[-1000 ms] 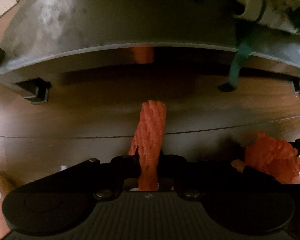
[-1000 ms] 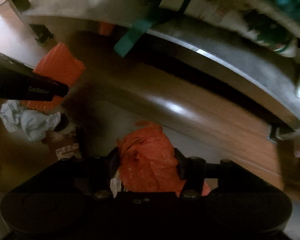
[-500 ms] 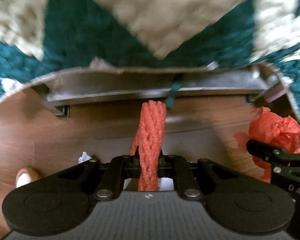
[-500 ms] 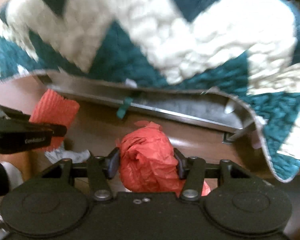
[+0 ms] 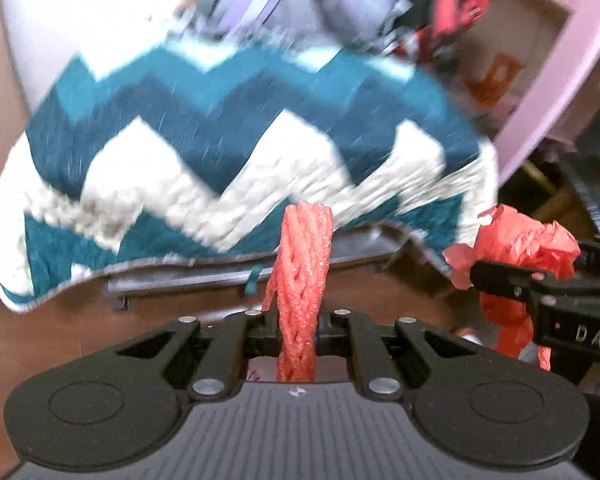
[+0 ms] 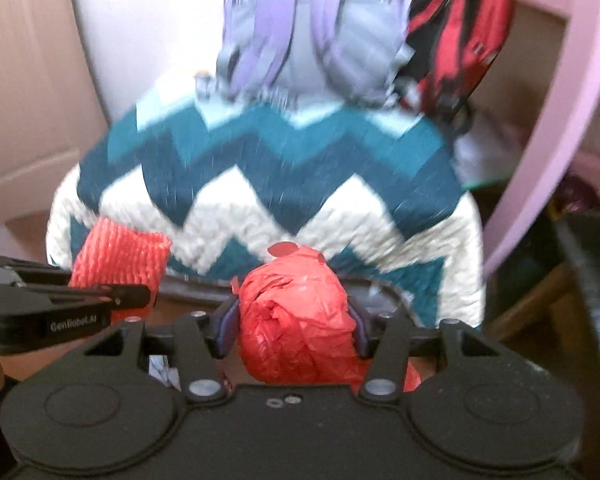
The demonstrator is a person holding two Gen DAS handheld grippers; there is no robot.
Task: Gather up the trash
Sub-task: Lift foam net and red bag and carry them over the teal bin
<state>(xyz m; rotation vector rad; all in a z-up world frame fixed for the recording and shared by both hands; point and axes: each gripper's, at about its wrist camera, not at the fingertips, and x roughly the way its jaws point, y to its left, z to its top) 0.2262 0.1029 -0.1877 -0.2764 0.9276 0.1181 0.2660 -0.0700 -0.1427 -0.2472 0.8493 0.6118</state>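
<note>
My left gripper [image 5: 298, 322] is shut on a red foam net sleeve [image 5: 302, 264], which stands up flat between the jaws. The same sleeve [image 6: 120, 258] shows at the left of the right wrist view, pinched in the left gripper [image 6: 140, 294]. My right gripper [image 6: 292, 326] is shut on a crumpled red plastic bag [image 6: 296, 316], a wide ball that fills the gap between the pads. That bag [image 5: 520, 248] and the right gripper [image 5: 476, 274] appear at the right edge of the left wrist view. Both grippers hang high above the wooden floor [image 5: 60, 328].
A bed with a teal and white zigzag quilt [image 5: 220, 152] lies ahead, its dark frame [image 5: 204, 276] just above the floor. A lilac backpack [image 6: 308, 32] and a red and black backpack [image 6: 456, 36] rest at its far end. A pink frame [image 6: 540, 140] stands at the right.
Both grippers have risen from near the floor by the bed frame to above the quilt, keeping hold of the net sleeve and the bag. The backpacks and pink frame have come into view.
</note>
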